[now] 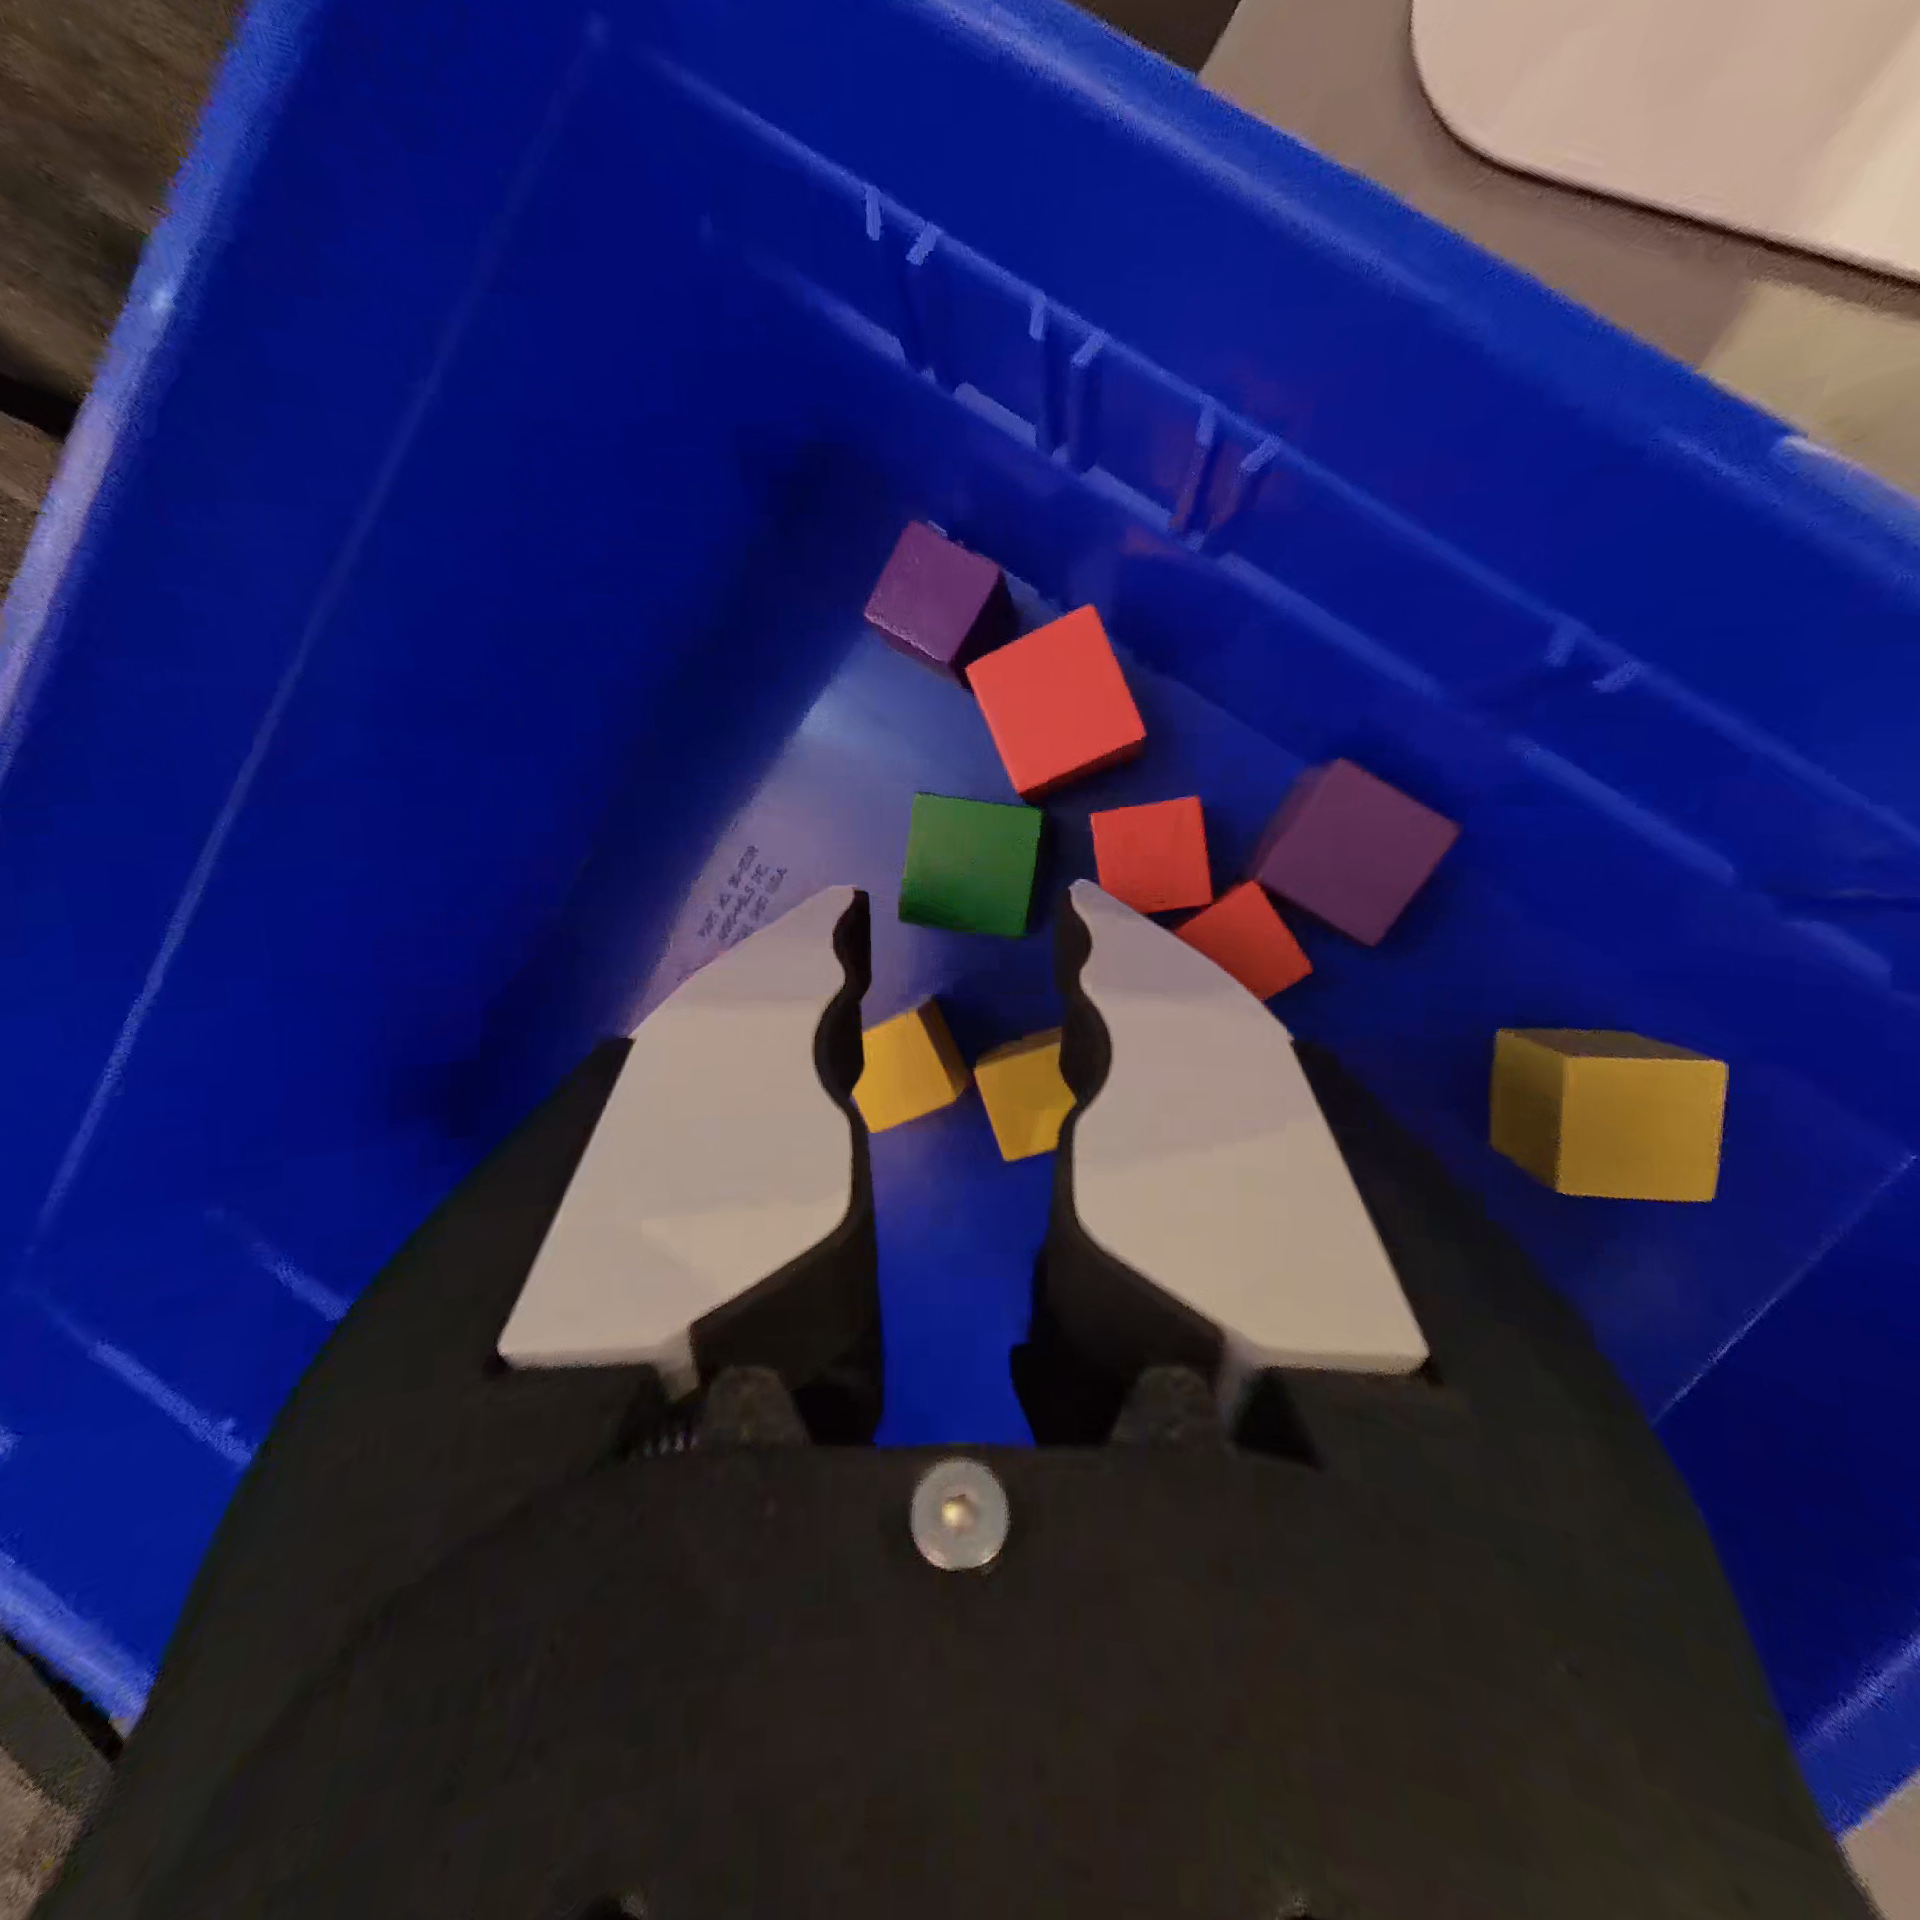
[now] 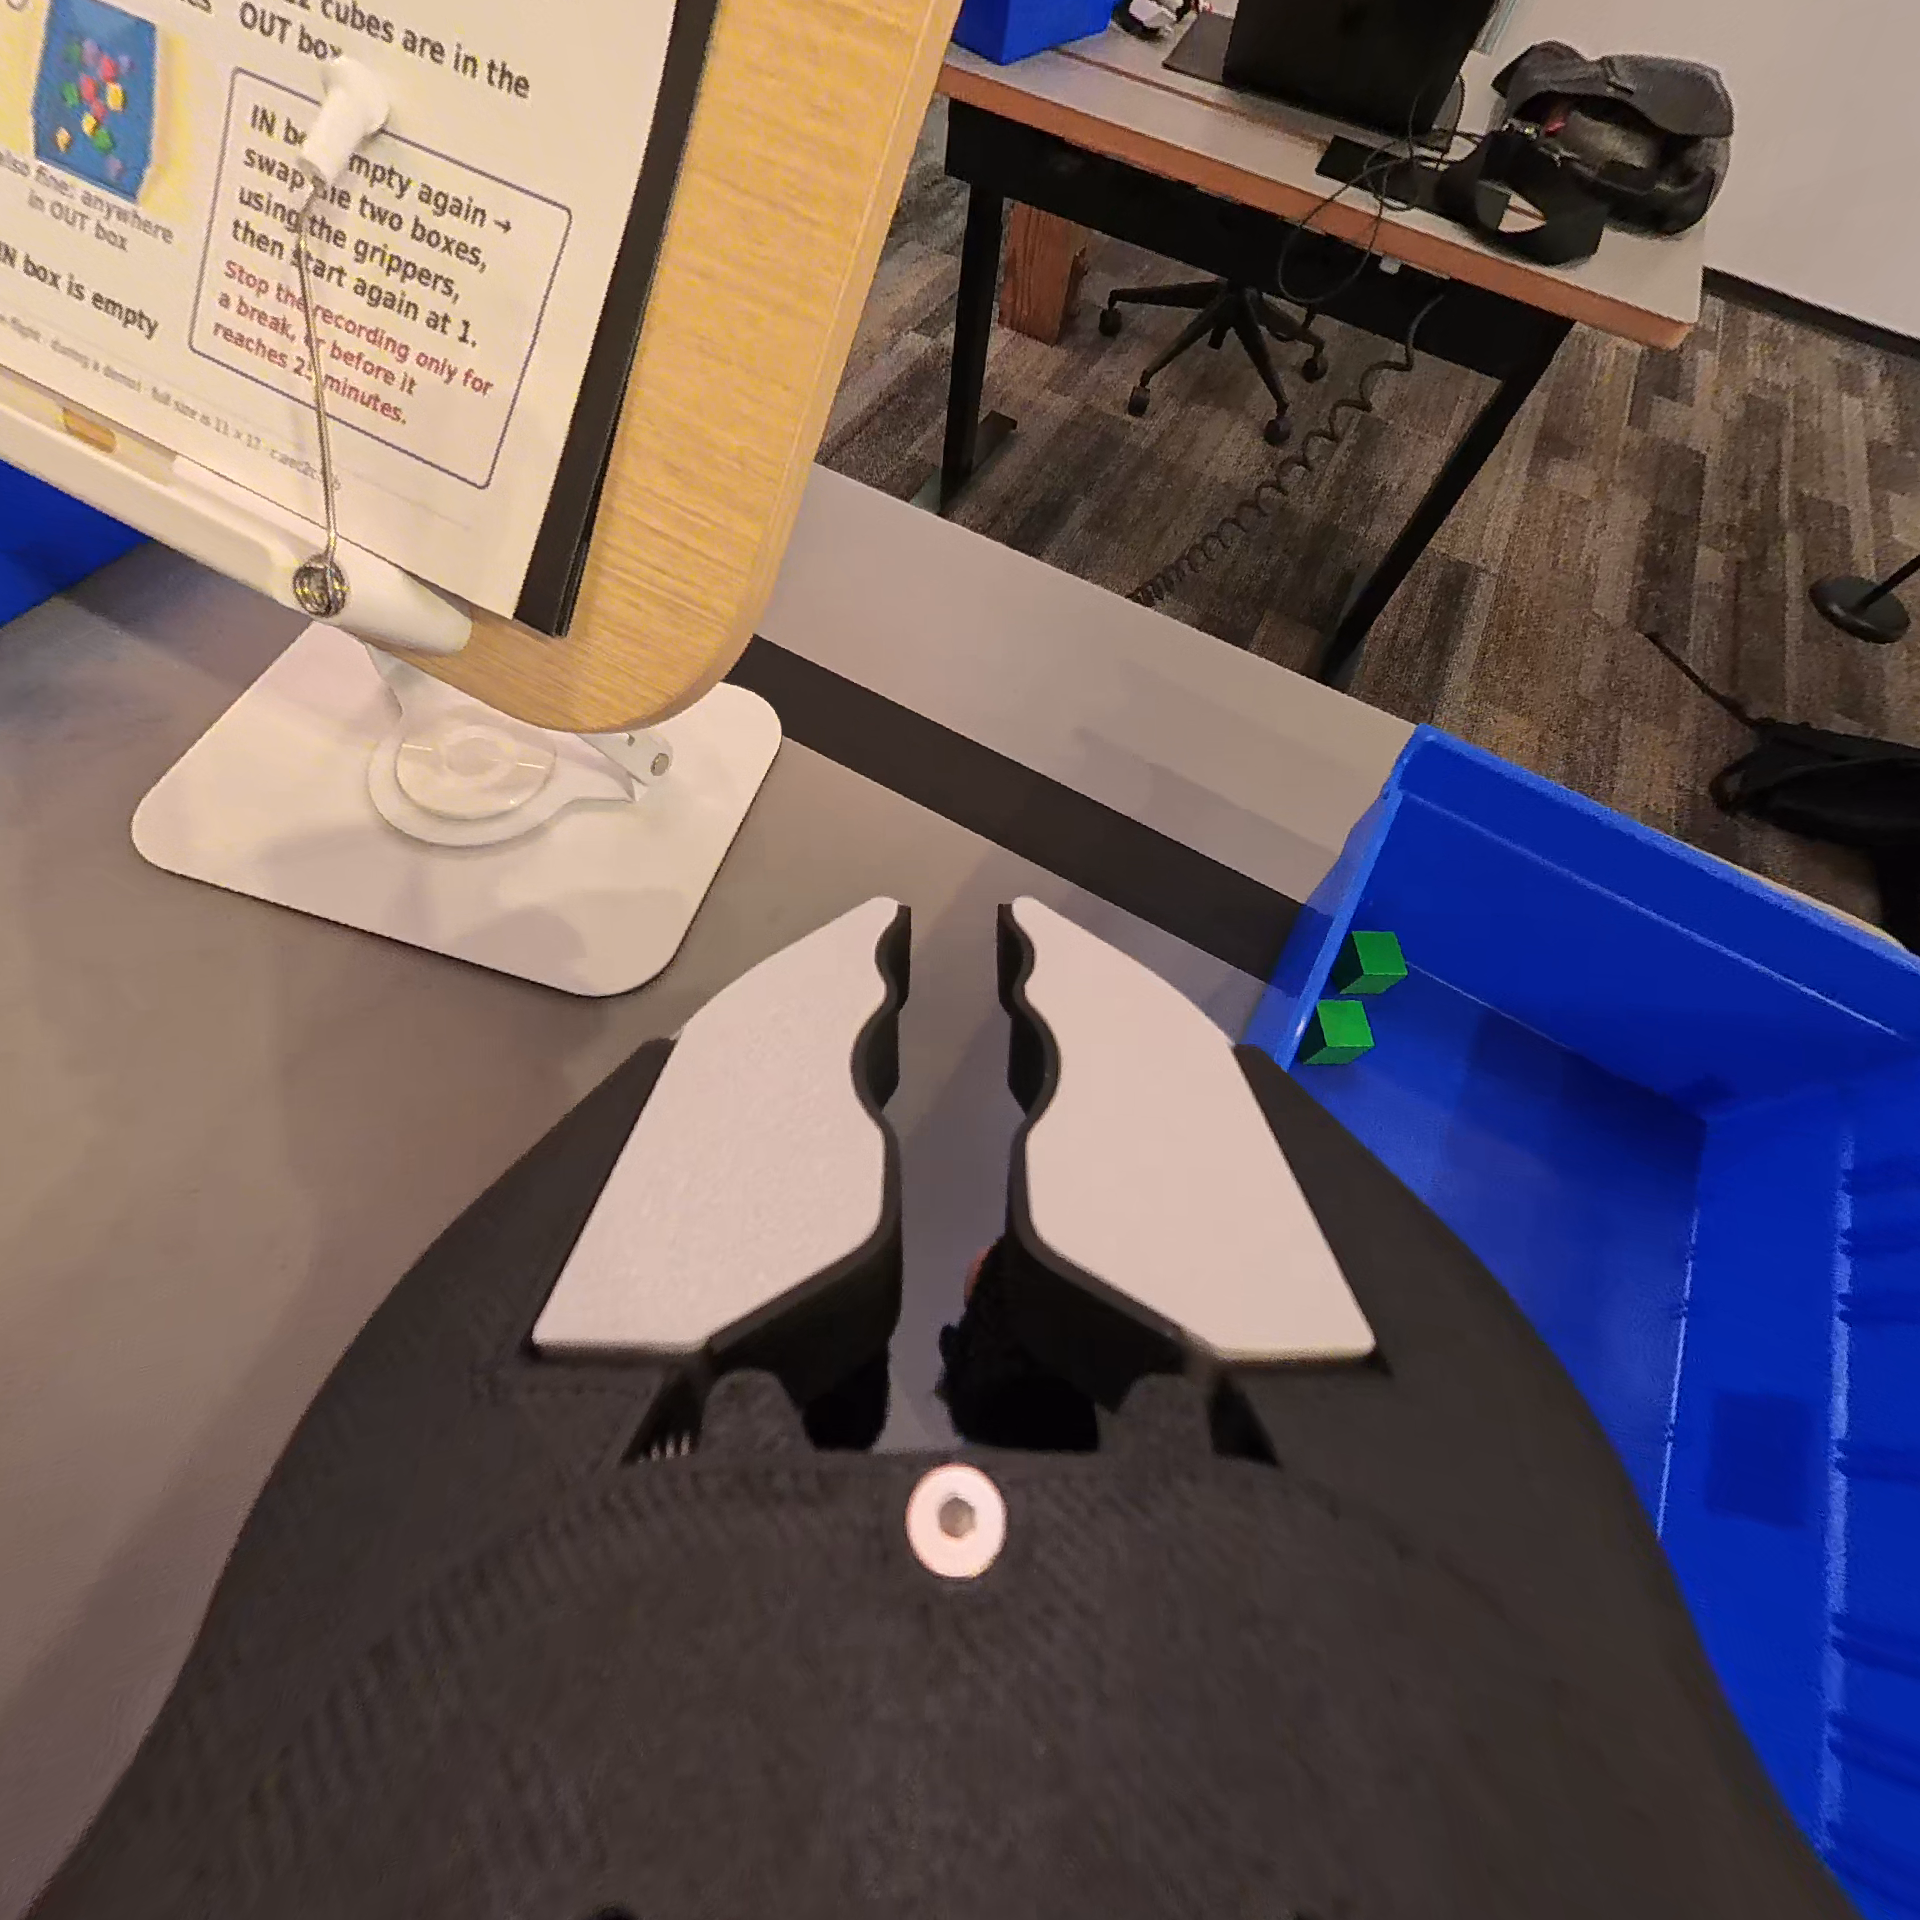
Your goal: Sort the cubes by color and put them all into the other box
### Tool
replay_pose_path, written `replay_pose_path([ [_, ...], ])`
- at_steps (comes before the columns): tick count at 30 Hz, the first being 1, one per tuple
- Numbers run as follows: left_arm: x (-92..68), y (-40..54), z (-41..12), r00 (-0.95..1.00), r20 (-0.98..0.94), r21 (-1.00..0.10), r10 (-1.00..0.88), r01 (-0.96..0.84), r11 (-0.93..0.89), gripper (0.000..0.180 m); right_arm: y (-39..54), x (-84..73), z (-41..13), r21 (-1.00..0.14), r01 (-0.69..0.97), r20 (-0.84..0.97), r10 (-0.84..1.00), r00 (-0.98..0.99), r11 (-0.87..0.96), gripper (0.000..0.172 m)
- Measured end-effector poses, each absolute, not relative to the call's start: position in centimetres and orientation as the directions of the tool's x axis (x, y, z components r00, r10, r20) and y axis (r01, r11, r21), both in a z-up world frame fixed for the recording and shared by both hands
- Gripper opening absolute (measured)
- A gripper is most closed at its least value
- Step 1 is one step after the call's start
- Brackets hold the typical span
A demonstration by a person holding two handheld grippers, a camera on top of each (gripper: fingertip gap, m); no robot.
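Left wrist view: left gripper [image 1: 961, 909] jaws apart, empty, short of green cube [image 1: 969, 862].
Advice: straddle it squarely.
Right gripper [image 2: 954, 914]: narrowly open, empty.

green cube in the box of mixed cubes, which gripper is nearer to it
Left. The left gripper hangs open right over the small green wooden cube. The right gripper is over the grey table, beside the other blue plastic box.
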State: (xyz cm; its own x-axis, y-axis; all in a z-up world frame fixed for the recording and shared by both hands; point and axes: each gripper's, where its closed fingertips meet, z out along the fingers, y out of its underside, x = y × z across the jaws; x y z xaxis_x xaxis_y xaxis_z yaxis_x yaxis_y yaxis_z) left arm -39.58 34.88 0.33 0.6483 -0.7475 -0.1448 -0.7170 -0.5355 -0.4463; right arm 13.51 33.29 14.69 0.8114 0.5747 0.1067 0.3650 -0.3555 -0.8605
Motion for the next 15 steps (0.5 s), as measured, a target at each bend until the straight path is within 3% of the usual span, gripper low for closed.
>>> replay_pose_path([
  [9, -38.8, 34.8, -2.4, 0.643, -0.024, -0.400, -0.766, -0.708, -0.582, 0.028, 33.1, 13.2, 15.4, -0.863, 0.394, 0.147, 0.588, 0.795, -0.317, 0.016],
  [15, -37.8, 33.0, 5.0, 0.720, -0.042, -0.635, -0.692, -0.554, -0.538, 0.029, 29.1, 5.4, 19.5, -0.926, 0.359, 0.143, 0.774, 0.616, -0.114, 0.018],
])
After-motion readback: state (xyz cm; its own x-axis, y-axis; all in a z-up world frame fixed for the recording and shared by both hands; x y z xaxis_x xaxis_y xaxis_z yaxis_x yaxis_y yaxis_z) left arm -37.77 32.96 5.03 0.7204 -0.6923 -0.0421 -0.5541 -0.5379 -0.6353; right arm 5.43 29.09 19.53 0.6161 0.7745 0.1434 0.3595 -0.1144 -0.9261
